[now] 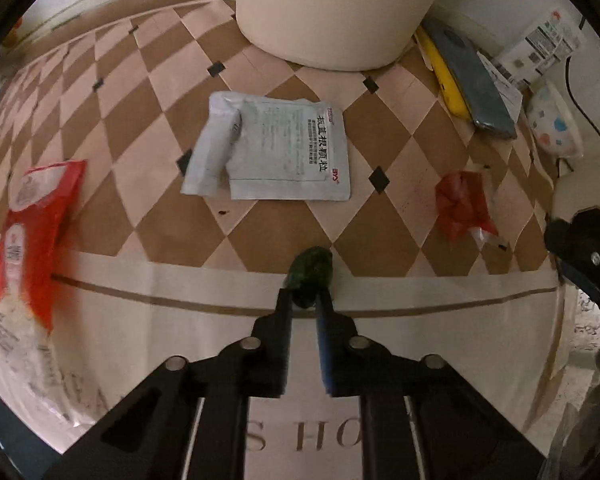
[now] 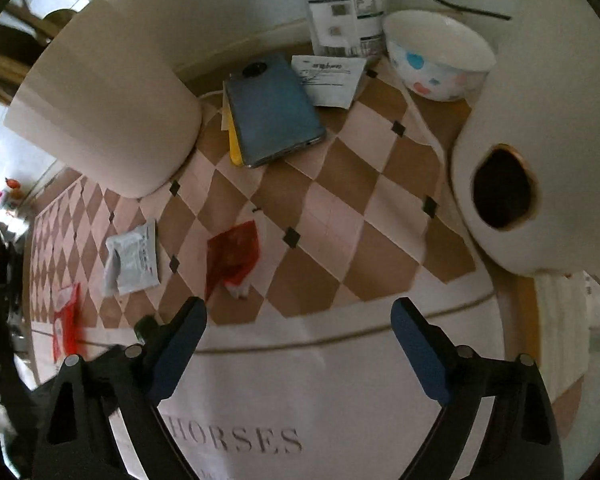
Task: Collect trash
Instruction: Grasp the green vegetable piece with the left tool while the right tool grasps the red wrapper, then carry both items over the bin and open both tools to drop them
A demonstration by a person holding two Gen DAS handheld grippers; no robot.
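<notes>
**A:** Your left gripper (image 1: 305,300) is clamped on that small dark green crumpled wrapper (image 1: 311,270). The scrap sits pinched right at the fingertips, over the cream border of the brown-and-pink diamond-patterned tablecloth (image 1: 140,220), poking out ahead of the tips.

**B:** And your right gripper (image 2: 300,312) is spread wide with nothing in it, hovering over the same cream border. The crumpled red plastic wrapper (image 2: 232,256) lies just ahead of it and toward your left finger (image 2: 180,344), close but not touching.

**A:** From the left camera that red wrapper (image 1: 462,208) is off to the right of your clamped gripper, well apart. The flat white medicine sachet with black printed text (image 1: 276,148) lies straight ahead of the tips, further up the checks. There's also a red-and-white plastic snack bag (image 1: 28,232) far left, hanging over the border.

**B:** The sachet (image 2: 134,258) shows left of the red one in your right view too. Behind it all: a grey-blue phone (image 2: 274,108) stacked on something yellow, and a white bowl with coloured dots (image 2: 440,64) at the back.
</notes>
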